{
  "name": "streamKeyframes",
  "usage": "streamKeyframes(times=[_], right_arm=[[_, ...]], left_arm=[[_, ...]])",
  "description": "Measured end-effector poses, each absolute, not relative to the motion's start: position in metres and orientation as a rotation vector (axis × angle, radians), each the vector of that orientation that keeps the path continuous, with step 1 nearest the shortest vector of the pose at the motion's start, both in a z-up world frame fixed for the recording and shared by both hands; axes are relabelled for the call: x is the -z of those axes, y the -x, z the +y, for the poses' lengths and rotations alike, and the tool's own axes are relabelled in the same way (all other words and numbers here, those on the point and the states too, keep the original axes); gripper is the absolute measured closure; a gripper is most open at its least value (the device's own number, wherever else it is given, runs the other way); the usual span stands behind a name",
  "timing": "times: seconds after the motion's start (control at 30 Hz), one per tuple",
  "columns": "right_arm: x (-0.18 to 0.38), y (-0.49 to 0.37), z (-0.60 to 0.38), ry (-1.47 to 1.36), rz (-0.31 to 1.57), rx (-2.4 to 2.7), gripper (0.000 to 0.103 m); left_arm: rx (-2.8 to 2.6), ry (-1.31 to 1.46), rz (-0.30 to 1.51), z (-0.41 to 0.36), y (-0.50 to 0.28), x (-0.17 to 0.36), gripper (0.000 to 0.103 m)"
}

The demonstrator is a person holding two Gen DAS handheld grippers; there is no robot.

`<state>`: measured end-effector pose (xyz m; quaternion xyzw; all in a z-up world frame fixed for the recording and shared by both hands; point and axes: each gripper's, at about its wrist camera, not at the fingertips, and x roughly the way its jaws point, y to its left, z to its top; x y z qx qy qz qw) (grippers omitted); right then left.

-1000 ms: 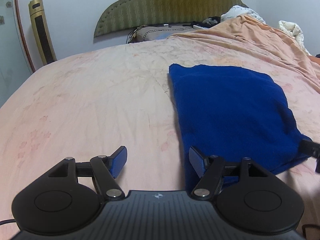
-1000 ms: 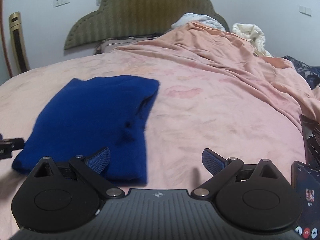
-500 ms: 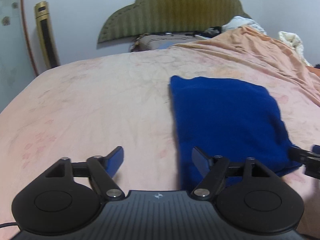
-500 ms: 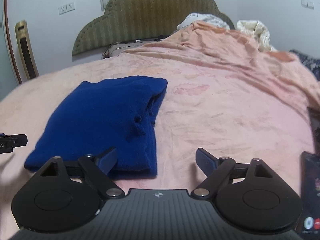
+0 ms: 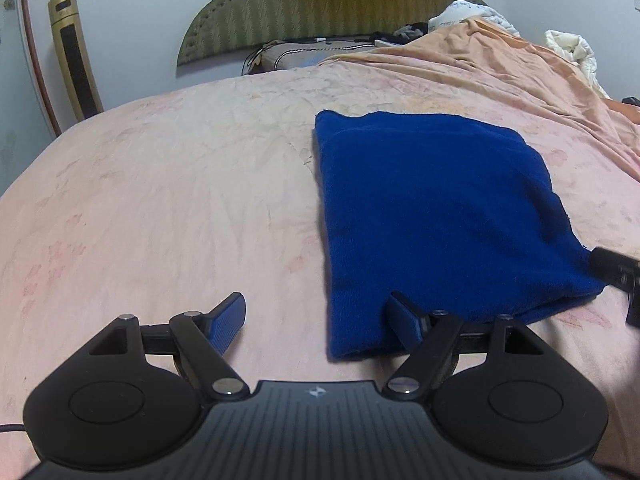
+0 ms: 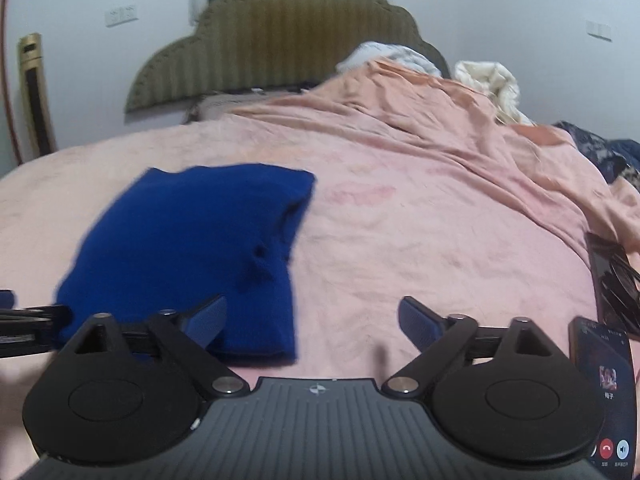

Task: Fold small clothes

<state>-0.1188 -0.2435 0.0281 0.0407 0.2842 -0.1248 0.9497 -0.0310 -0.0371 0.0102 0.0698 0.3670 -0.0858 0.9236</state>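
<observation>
On the bed [image 5: 160, 200], one folded blue garment [image 5: 432, 208] lies flat.

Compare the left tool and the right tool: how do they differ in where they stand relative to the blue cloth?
The left tool sits at the blue cloth's left near corner, its right finger over the fabric. The right tool sits at the cloth's right near corner, its left finger over the fabric. Both are open and hold nothing.

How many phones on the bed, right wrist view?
2. One phone with a lit call screen lies at the lower right edge, beside the right hand-held gripper. A second, dark-screened phone lies just beyond it. Others may sit outside the frame.
</observation>
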Motion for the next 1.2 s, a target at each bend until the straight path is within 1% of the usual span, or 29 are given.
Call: streamKeyframes(times=[0.17, 0.2, 0.23, 0.27, 0.83, 0.93, 1.07, 1.13, 1.2], right_arm=[[-0.029, 0.122, -0.227, -0.05, 0.601, 0.191, 0.003], [-0.028, 0.122, -0.225, -0.053, 0.61, 0.181, 0.003], [-0.027, 0.124, -0.224, -0.059, 0.619, 0.172, 0.003], [-0.026, 0.125, -0.224, -0.064, 0.625, 0.166, 0.003], [-0.026, 0.151, -0.207, -0.016, 0.637, 0.132, 0.001], [-0.03, 0.154, -0.21, -0.068, 0.644, 0.1, 0.001], [-0.033, 0.158, -0.224, -0.261, 0.647, -0.015, 0.001], [-0.03, 0.157, -0.225, -0.249, 0.656, 0.025, 0.001], [-0.025, 0.154, -0.221, -0.18, 0.676, 0.098, 0.0]], left_arm=[[0.178, -0.139, 0.76, -0.034, 0.039, -0.01, 0.025], [0.179, -0.144, 0.758, -0.034, 0.041, -0.01, 0.024], [0.179, -0.148, 0.757, -0.034, 0.043, -0.01, 0.02], [0.179, -0.15, 0.755, -0.034, 0.045, -0.009, 0.019], [0.202, -0.144, 0.804, -0.032, 0.064, -0.003, 0.018], [0.201, -0.147, 0.805, -0.031, 0.066, -0.004, 0.018], [0.194, -0.147, 0.805, -0.03, 0.066, -0.003, 0.018], [0.191, -0.149, 0.803, -0.03, 0.066, -0.003, 0.018], [0.186, -0.153, 0.8, -0.029, 0.067, -0.003, 0.018]])
